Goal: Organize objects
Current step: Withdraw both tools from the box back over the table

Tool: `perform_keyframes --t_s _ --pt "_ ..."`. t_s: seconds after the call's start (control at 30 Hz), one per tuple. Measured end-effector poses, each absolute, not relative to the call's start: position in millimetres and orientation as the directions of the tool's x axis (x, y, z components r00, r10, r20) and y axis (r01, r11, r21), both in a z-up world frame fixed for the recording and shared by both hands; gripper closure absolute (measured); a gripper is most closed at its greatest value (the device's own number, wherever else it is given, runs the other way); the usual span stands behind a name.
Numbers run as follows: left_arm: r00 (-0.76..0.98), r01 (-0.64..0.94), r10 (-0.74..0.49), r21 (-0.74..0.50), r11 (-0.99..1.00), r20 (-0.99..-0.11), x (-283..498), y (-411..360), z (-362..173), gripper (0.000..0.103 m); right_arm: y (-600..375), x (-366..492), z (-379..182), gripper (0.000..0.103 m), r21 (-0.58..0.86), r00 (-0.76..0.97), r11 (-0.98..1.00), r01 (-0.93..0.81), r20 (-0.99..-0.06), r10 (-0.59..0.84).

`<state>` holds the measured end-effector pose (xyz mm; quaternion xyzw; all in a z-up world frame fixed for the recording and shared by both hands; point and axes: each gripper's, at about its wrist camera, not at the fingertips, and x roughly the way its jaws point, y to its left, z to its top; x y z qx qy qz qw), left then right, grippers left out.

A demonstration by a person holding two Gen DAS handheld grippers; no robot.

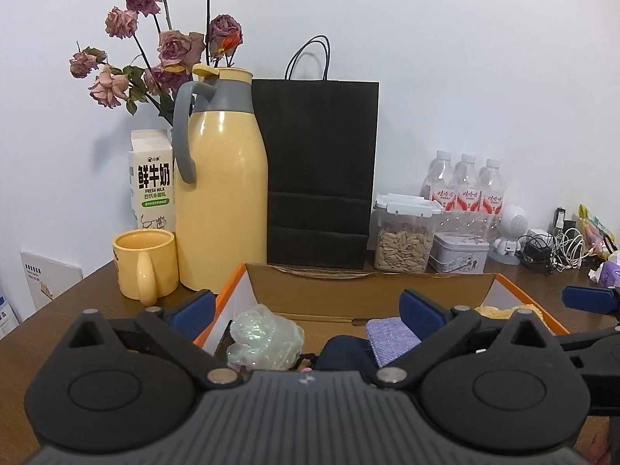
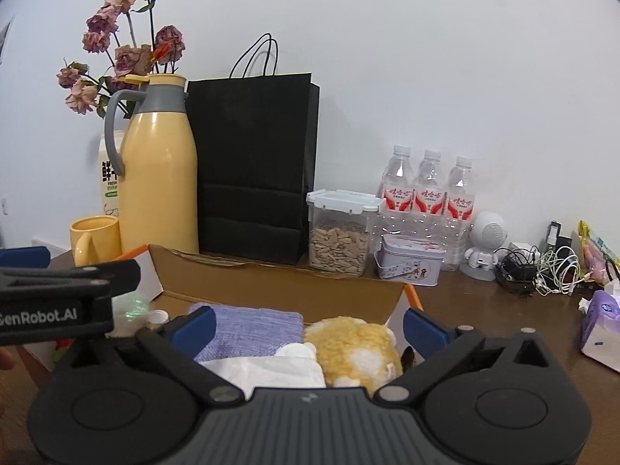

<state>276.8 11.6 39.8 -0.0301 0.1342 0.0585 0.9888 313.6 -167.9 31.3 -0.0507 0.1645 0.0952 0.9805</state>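
An open cardboard box (image 2: 279, 290) with orange edges sits on a brown counter (image 2: 503, 310). Inside lie a purple cloth (image 2: 255, 327), a yellow plush toy (image 2: 348, 345), a white cloth (image 2: 271, 372) and a crumpled clear wrap (image 1: 267, 337). The left claw (image 1: 306, 310) and right claw (image 2: 308, 327) hover above the box, both wide apart and holding nothing. Behind the box stand a yellow thermos (image 1: 221, 193), a black paper bag (image 1: 321, 170) and a yellow mug (image 1: 145, 263).

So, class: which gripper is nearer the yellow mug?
Left. The left gripper is open just right of the yellow mug; the right gripper is open farther right, over the box.
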Motion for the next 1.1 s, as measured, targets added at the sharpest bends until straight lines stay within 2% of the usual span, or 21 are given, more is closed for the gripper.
perform_keyframes --t_s 0.57,1.1 --pt "0.971 -0.087 0.073 -0.051 0.995 -0.228 237 7 41 0.0 -182 271 36 0.0 -0.109 0.94 0.97 -0.219 -0.29 0.18" --pt "0.954 -0.119 0.105 -0.036 0.992 -0.283 174 20 32 0.0 -196 205 29 0.0 -0.148 0.926 0.954 -0.261 -0.317 0.205"
